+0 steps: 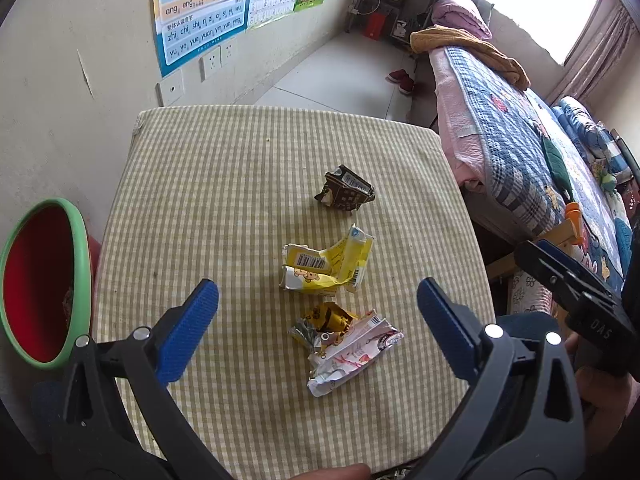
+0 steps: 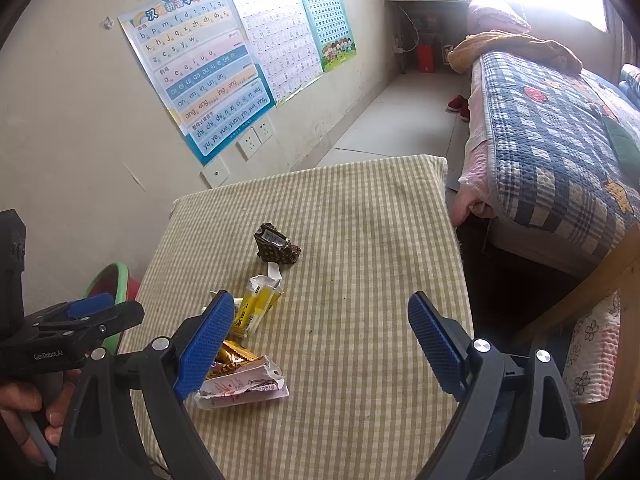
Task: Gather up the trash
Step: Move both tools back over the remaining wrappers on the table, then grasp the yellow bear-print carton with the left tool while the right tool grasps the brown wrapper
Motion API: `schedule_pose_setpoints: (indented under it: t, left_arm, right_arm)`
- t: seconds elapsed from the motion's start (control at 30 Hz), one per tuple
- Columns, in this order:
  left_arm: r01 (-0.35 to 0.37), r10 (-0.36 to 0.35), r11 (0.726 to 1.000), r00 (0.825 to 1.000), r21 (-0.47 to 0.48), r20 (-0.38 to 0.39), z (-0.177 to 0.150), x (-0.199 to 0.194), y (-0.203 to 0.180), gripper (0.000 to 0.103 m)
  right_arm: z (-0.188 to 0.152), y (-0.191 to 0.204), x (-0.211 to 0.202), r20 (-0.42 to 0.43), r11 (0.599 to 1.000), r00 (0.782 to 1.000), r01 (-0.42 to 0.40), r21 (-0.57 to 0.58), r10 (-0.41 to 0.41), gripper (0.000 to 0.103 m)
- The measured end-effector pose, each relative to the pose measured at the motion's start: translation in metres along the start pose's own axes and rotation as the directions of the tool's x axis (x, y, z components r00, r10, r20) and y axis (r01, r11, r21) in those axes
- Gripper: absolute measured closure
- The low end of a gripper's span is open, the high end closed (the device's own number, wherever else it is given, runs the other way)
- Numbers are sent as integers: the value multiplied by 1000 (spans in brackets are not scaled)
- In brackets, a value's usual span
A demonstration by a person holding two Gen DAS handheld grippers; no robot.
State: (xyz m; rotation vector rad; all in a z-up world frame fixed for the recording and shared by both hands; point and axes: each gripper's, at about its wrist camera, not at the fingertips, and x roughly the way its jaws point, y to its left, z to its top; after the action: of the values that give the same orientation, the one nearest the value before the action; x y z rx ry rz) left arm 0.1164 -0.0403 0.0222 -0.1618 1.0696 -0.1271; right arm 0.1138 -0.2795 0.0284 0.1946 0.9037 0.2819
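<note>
Trash lies on a green-checked table (image 1: 224, 184): a crushed brown carton (image 1: 347, 193), a crumpled yellow wrapper (image 1: 326, 266), a small gold wrapper (image 1: 329, 318) and a white-and-pink wrapper (image 1: 354, 354). They also show in the right wrist view: the brown carton (image 2: 277, 246), the yellow wrapper (image 2: 258, 306), the white-and-pink wrapper (image 2: 244, 386). My left gripper (image 1: 318, 312) is open and empty, hovering over the near wrappers. My right gripper (image 2: 320, 332) is open and empty, to the right of the pile. A red bin with a green rim (image 1: 38, 284) stands left of the table.
A wall with posters (image 2: 208, 64) and sockets runs along the table's left. A bed with a blue patchwork quilt (image 2: 560, 140) stands right of the table, with a wooden frame (image 2: 600, 280) near my right gripper. Tiled floor (image 1: 336, 76) lies beyond.
</note>
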Motion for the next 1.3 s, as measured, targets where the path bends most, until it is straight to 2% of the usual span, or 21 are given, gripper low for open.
schedule_pose_setpoints:
  t: [0.3, 0.6, 0.73, 0.87, 1.03, 1.3]
  left_arm:
    - [14, -11, 999, 995, 37, -96, 2, 48, -9, 6]
    - [-5, 20, 998, 977, 69, -211, 2, 109, -9, 6]
    - [-5, 18, 998, 974, 59, -227, 7, 123, -1, 6]
    - [41, -30, 999, 963, 35, -269, 10, 137, 7, 28]
    - [71, -64, 997, 969, 23, -239, 12, 127, 18, 38]
    - [4, -14, 999, 981, -50, -194, 10, 106, 63, 40]
  right_arm:
    - [9, -1, 25, -36, 1000, 999, 0, -1, 0, 17]
    - [16, -17, 49, -83, 999, 996, 32, 27, -29, 17]
    - [18, -15, 65, -107, 999, 994, 28, 24, -26, 17]
    - [24, -5, 82, -123, 1000, 992, 16, 12, -14, 17]
    - [33, 8, 100, -130, 1000, 991, -1, -8, 0, 17]
    - [44, 34, 135, -158, 997, 987, -35, -67, 24, 17]
